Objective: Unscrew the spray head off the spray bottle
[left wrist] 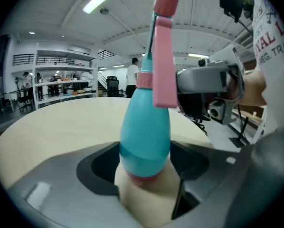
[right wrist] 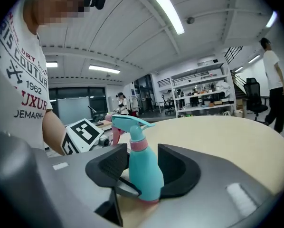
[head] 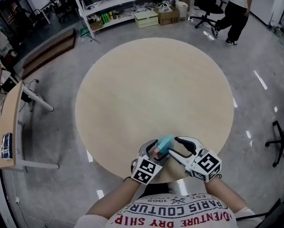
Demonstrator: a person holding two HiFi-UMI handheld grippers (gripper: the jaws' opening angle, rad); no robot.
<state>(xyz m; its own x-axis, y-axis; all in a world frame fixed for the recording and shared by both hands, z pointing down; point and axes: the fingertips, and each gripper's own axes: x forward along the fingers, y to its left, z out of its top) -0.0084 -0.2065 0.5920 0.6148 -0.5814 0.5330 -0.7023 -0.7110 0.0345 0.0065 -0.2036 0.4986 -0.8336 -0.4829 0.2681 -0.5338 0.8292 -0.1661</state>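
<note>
Your left gripper (left wrist: 144,170) is clamped on the spray bottle (left wrist: 144,127). Its dark pads (left wrist: 97,167) press the lower teal body from both sides, just above the pink base. The bottle rises up and away from those jaws, its neck leaning slightly to their right. The spray head (right wrist: 128,121) is on the bottle, seated on the pink collar (right wrist: 139,145). Seen from the left gripper, the pink trigger (left wrist: 163,65) hangs down the side nearest your right gripper (right wrist: 142,165). That gripper comes in from the left gripper's right side. One of its grey jaws lies against or just beside the trigger at collar height; contact cannot be settled from there. In the right gripper view its jaws stand apart with the bottle between them. A sliver of space shows on either side of the collar, so nothing is pinched. From that gripper the nozzle points to its right, and the left gripper's marker cube (right wrist: 82,132) sits just to the bottle's left. Both tools meet over the near edge of the round table (head: 151,80), close in front of you.
</note>
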